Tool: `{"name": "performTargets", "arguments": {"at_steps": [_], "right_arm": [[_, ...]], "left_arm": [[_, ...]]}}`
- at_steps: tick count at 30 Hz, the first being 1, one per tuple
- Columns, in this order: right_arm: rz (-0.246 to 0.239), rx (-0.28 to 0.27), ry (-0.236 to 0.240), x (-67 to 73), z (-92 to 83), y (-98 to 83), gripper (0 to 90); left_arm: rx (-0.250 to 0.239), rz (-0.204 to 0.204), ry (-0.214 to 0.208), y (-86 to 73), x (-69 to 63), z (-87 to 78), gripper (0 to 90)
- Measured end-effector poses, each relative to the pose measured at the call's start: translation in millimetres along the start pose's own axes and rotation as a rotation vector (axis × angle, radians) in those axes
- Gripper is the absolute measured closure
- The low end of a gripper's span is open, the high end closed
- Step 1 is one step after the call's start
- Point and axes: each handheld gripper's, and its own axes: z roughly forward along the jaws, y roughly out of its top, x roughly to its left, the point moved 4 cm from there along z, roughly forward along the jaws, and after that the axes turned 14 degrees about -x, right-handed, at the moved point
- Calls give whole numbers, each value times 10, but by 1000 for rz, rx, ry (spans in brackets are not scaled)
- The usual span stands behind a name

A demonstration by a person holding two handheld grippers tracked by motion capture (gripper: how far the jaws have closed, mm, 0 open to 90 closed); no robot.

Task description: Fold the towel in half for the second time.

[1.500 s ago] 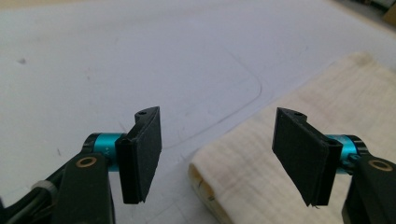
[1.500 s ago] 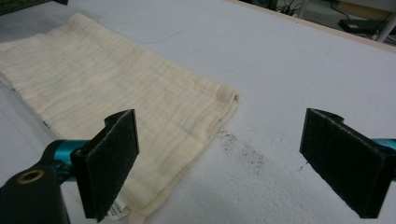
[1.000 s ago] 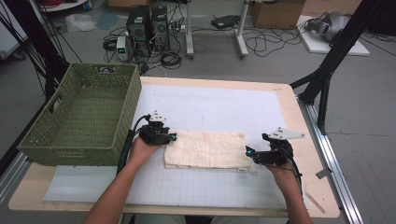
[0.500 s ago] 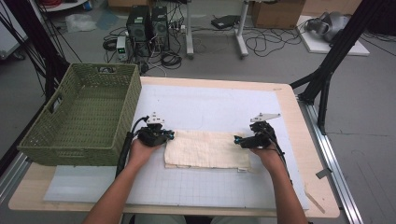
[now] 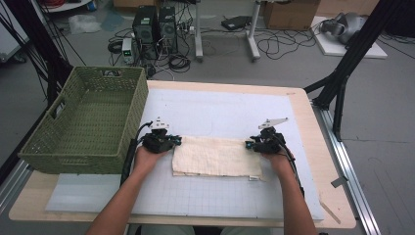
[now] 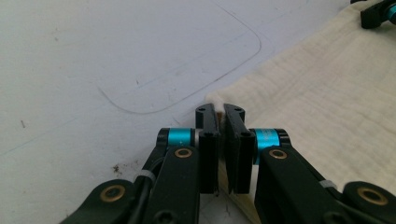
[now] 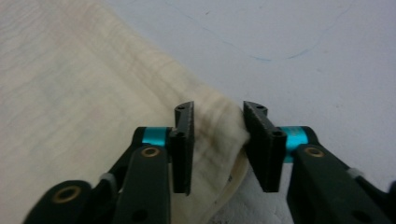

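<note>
High view: I'm looking down on the cloth [image 5: 215, 156], a folded cream rectangle lying flat on the white mat [image 5: 220, 112], near the middle of the table [image 5: 306, 117].
Left gripper: my left gripper [image 5: 164, 142] sits at the cloth's far left corner, with the hand [image 5: 147, 157] behind it.
Left gripper view: jaws of the left gripper [image 6: 220, 114] are pressed nearly together, and a sliver of cream fabric shows between their tips (so I call it clamped on the cloth's corner).
Cloth from the left: the cloth [image 6: 327, 102] spreads away to the right of the jaws, flat on the mat [image 6: 116, 56].
Right gripper: my right gripper [image 5: 259, 143] is at the cloth's far right corner, touching its edge, hand [image 5: 279, 159] just behind.
Right gripper view: jaws of the right gripper [image 7: 218, 116] stand apart, with the layered corner of the cloth [image 7: 84, 93] bunched in the gap between them; they straddle it and are not closed on it.
Basket: a green woven basket [image 5: 58, 147] stands on the table's left end, just beside my left gripper.
Background: computer towers [image 5: 156, 24] and loose cables [image 5: 279, 44] on the floor beyond the table.
</note>
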Motion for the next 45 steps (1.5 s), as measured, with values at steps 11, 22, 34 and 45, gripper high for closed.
{"name": "performTargets", "arguments": {"at_steps": [11, 22, 34, 45], "right_arm": [[-33, 14, 2, 52, -18, 25, 833], [-85, -75, -75, 54, -88, 121, 833], [-113, -129, -57, 155, -230, 108, 831], [-123, -170, -42, 281, -387, 68, 830]], "left_arm": [[-64, -18, 7, 80, 29, -42, 847], [-101, -11, 19, 214, 32, -43, 846], [-163, 30, -15, 332, -102, -213, 840], [-193, 39, -43, 268, -201, -350, 839]]}}
